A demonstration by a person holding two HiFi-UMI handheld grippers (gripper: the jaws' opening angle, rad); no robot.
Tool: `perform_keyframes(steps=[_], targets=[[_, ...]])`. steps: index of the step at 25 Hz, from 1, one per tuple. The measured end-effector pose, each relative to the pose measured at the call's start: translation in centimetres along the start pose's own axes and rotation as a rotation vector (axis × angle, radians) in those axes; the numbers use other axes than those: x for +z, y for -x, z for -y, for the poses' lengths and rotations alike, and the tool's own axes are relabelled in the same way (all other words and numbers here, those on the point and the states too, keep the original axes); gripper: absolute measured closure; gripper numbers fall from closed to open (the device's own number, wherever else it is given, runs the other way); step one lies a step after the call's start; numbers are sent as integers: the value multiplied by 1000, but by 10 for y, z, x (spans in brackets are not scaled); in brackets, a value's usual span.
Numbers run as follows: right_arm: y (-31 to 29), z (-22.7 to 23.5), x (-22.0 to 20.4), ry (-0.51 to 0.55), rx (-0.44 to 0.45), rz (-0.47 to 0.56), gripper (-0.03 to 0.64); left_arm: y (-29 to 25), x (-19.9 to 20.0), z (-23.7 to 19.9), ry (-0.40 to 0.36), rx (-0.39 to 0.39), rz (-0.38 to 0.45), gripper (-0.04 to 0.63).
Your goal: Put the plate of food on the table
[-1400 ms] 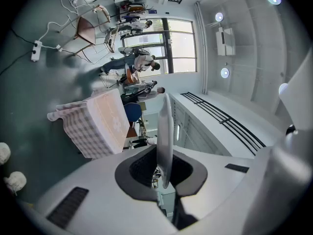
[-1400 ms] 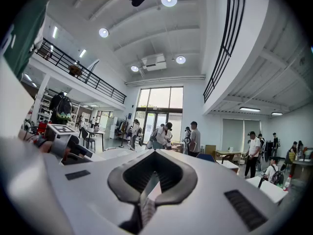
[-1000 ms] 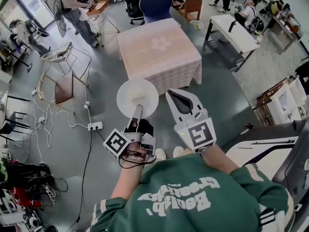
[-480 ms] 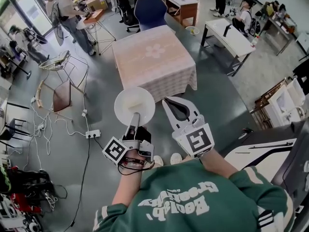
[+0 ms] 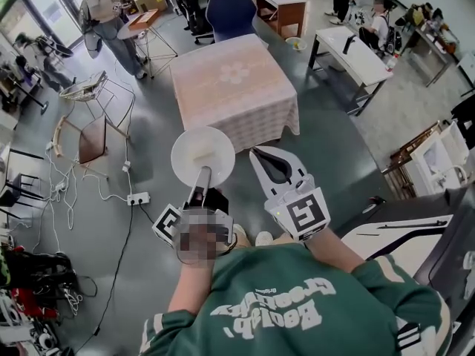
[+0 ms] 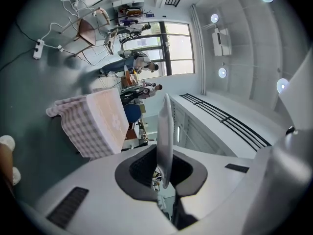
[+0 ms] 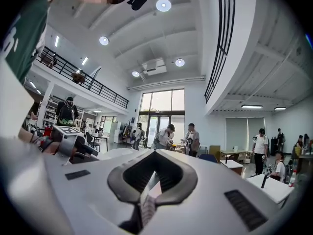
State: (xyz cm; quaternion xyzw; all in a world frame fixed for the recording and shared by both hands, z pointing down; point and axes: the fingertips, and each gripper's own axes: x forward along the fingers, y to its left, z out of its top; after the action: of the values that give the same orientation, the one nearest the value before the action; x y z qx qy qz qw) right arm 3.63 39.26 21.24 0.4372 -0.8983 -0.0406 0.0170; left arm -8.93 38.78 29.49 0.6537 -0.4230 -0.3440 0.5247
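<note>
A round white plate (image 5: 202, 154) hangs over the grey floor, held by its near rim in my left gripper (image 5: 201, 176), which is shut on it. I cannot make out food on it. In the left gripper view the plate (image 6: 165, 131) stands edge-on between the dark pads of that gripper (image 6: 164, 179). My right gripper (image 5: 269, 158) floats just right of the plate, shut with nothing in it; its view shows the jaws (image 7: 150, 182) closed. A square table (image 5: 231, 87) with a pink chequered cloth lies just ahead, also seen as the table (image 6: 100, 126).
A blue chair (image 5: 230, 10) stands behind the table and a white desk (image 5: 356, 50) to its right. A folding chair (image 5: 89, 136), a power strip (image 5: 137, 197) and cables lie on the left floor. People stand at the back (image 5: 111, 17). White equipment (image 5: 415, 236) is close on my right.
Both grippers and the plate have drifted forward toward the clothed table, which now sits a little nearer. The left grip on the plate is unchanged.
</note>
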Motion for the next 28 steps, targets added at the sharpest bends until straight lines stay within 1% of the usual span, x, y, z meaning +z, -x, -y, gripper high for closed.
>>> perform_keyframes(steps=[4,10,16,21,28], targets=[[1,0,-2,-17,2,0,601,1,1,-3,0,7,8,566],[-8,11,-10,-19,-5,0,601,-12,5,-11,6,5,13,566],[-21,24,-16,-7,-11,6,601,-36,13,-18,6,-13,12,566],[-32,38,-32,-2,-24,3,601,-59,18,-30,5,-19,14,566],[-77,61,-31,7,-23,9,601,-98,50,-36,-3,-22,25,566]])
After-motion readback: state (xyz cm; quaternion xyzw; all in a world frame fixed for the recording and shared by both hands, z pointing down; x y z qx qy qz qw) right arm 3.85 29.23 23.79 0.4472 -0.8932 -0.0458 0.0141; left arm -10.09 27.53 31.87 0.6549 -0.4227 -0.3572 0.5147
